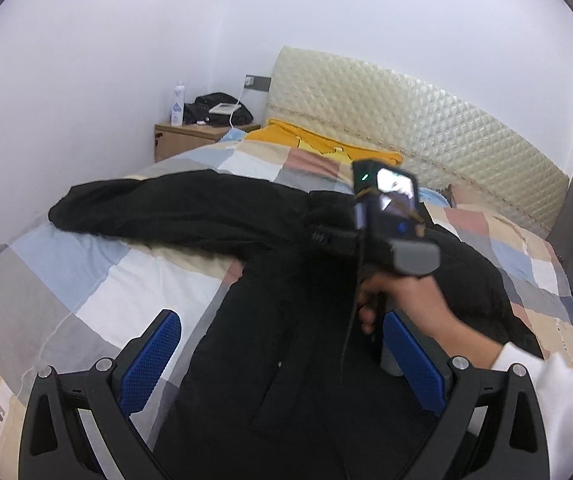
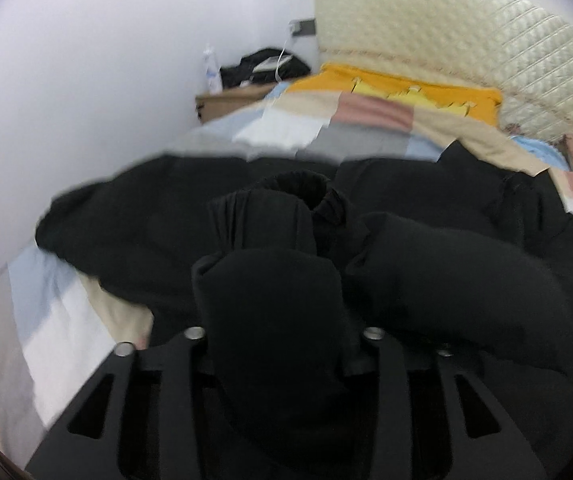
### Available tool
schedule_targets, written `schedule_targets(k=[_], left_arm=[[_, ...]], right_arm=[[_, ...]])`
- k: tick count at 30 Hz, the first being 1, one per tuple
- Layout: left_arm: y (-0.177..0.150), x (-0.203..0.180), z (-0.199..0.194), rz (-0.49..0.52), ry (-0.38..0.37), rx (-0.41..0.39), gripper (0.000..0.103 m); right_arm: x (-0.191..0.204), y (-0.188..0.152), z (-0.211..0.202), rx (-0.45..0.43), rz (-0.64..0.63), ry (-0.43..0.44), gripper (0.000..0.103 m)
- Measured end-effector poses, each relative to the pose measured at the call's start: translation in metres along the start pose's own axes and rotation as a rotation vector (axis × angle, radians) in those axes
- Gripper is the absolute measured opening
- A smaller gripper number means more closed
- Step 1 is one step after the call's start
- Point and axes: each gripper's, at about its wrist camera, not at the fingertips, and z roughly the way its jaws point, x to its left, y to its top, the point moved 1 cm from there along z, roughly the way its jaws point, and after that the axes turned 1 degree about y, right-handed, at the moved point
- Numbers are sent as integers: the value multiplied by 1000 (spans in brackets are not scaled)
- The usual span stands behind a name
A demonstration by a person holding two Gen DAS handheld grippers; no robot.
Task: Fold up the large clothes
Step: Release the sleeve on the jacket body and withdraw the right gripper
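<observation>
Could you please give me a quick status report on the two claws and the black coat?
Left claw open, above black coat. Right claw has a coat sleeve between its fingers, grip unclear. Coat spread on checked bedspread; nothing in the way.

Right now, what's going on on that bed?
A person is folding a large black coat spread on a patchwork quilt. The right gripper has a bunched sleeve of the coat between its fingers; its pads are hidden, so the grip is unclear. The left gripper hangs open over the coat's body, holding nothing. One sleeve lies stretched out towards the wall. A yellow garment lies by the headboard.
</observation>
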Motion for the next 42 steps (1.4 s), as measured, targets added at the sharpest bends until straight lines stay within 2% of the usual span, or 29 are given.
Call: schedule_targets(k=[5,9,13,17,22,27,29,31,36,42], left_arm=[[-3,1,12,-1,1,25,102],[-4,-1,13,10,27,19,102],[-4,1,13,11,41,13,102],[-4,-5,9,36,47,3,102],[-6,-18,-1,87,49,-18,102],[-6,-27,-12,104,30,-10,102],[-6,-28,-20,104,35,-21,102],[-7,-30,-26,102,16,-30,102],[-9,-38,-39,118,-7,-30,102],[-17,-53,-61,181,-10,-91,102]], right_arm=[[9,-14,12,19,-18,28,66],[12,-5,6,12,11,65,72],[12,8,-21,-16,46,99,75],[9,20,-64,-63,6,67,75],[-8,29,-139,-141,20,15,75],[-24,29,-214,-206,40,-45,76],[-28,27,-242,-238,41,-64,80],[-31,19,-272,-276,40,-86,80],[-38,-7,-314,-276,60,-125,80],[-48,-42,-360,-311,115,-147,80]])
